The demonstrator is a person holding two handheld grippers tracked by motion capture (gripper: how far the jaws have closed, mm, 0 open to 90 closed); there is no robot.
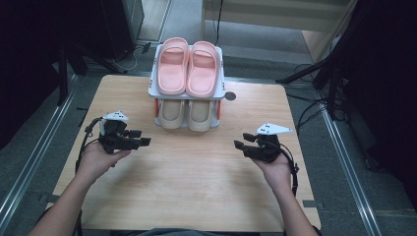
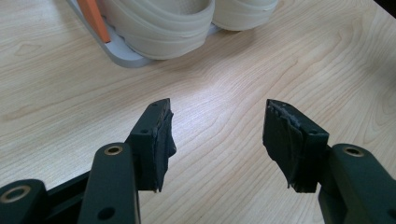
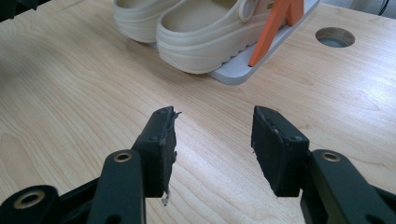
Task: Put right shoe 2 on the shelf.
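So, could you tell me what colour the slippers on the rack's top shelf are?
Pink slippers, clearest in the high view.

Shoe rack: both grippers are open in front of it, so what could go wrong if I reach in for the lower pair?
1. The cream clogs sit under the rack's top shelf, so a gripper could hit it.
2. The pink slippers lie loose on top; a jolt might slide them off.
3. The orange post stands by the clog, so the right gripper could snag it.

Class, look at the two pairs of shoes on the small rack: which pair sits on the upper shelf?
The pink slippers sit on the upper shelf of the rack; the cream clogs sit on the shelf beneath them.
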